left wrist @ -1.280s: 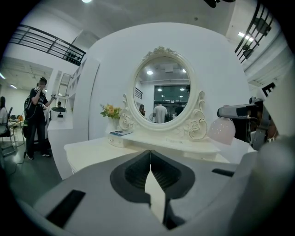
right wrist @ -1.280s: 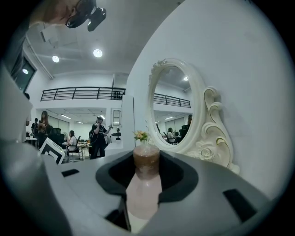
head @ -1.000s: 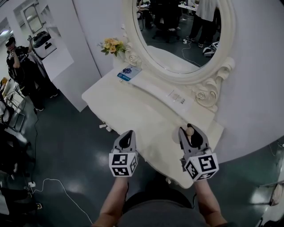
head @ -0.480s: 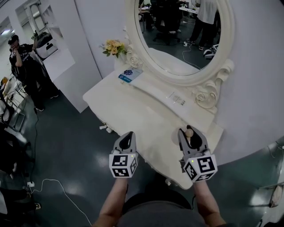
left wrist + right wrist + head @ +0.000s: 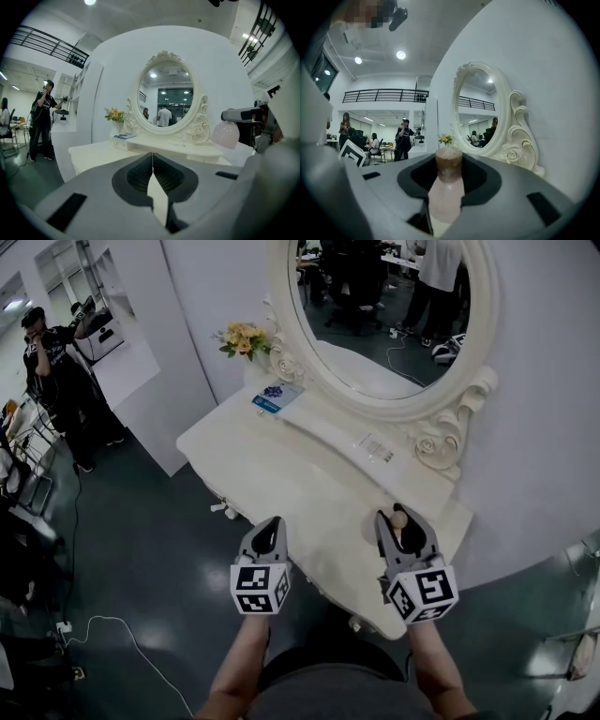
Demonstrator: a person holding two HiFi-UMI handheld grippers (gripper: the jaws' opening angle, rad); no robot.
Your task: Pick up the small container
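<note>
Since a second ago both grippers have hardly shifted, the right one edging a little toward 9 o'clock, while the person (image 5: 58, 362) far off at 10 o'clock has stepped sideways and lifted an arm. Nearest, at 7 o'clock in the head view, the left gripper (image 5: 271, 524) hangs over the dark floor (image 5: 159, 549) just short of the table (image 5: 281, 465); its own view shows the jaws pressed together with nothing between them. At 5 o'clock the right gripper (image 5: 399, 521) stands over the table's near right edge, its jaws clamped on the container (image 5: 446, 190), a pale pink bottle with a brown cap, upright between the pads. Whether the bottle is clear of the tabletop cannot be told. Farther on, a small card (image 5: 378, 448) lies at the foot of the oval mirror (image 5: 375, 306) at 12 o'clock. A blue packet (image 5: 275, 395) and yellow flowers (image 5: 239, 337) sit at the table's far corner, at 11 o'clock.
</note>
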